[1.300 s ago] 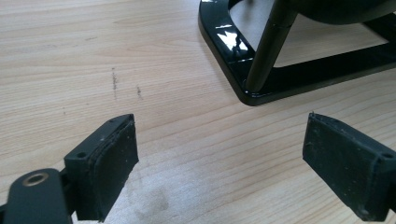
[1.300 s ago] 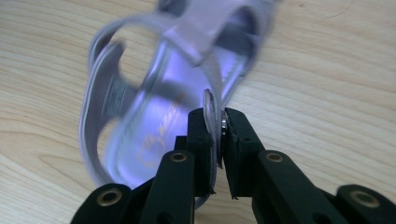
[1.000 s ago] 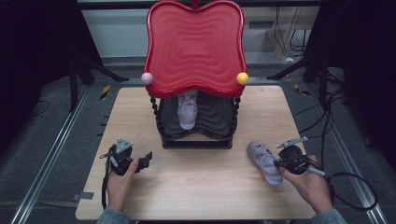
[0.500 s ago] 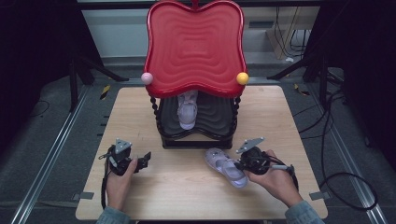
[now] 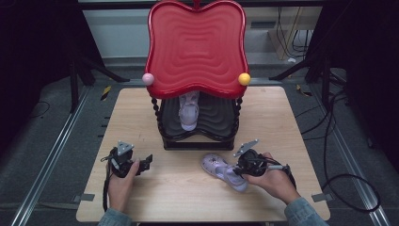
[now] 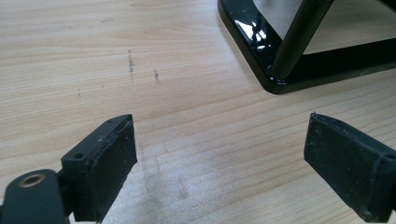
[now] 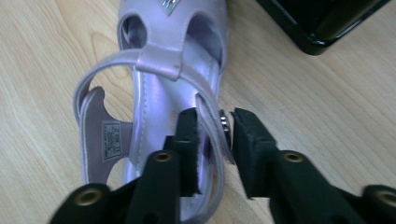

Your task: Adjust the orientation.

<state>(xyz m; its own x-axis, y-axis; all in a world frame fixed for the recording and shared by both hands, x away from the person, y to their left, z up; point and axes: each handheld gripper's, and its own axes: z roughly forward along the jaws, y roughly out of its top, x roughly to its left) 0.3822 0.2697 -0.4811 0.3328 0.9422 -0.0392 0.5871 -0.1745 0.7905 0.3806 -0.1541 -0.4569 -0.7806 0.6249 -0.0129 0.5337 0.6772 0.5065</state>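
Lilac sandal [image 5: 223,171] lies flat on the tabletop [image 5: 282,117], near side, right of centre, just in front of the black rack [image 5: 197,136] under the red wavy shelf [image 5: 196,47]. Right tongs [image 7: 215,135] straddle its side strap at the buckle, jaws have just been opening, small gap visible, pads not pressing. A second lilac sandal [image 5: 189,110] sits on the rack's lower tier. Left tongs [image 6: 219,154] wide apart, empty, hovering low over bare wood, near left, beside the rack's base corner.
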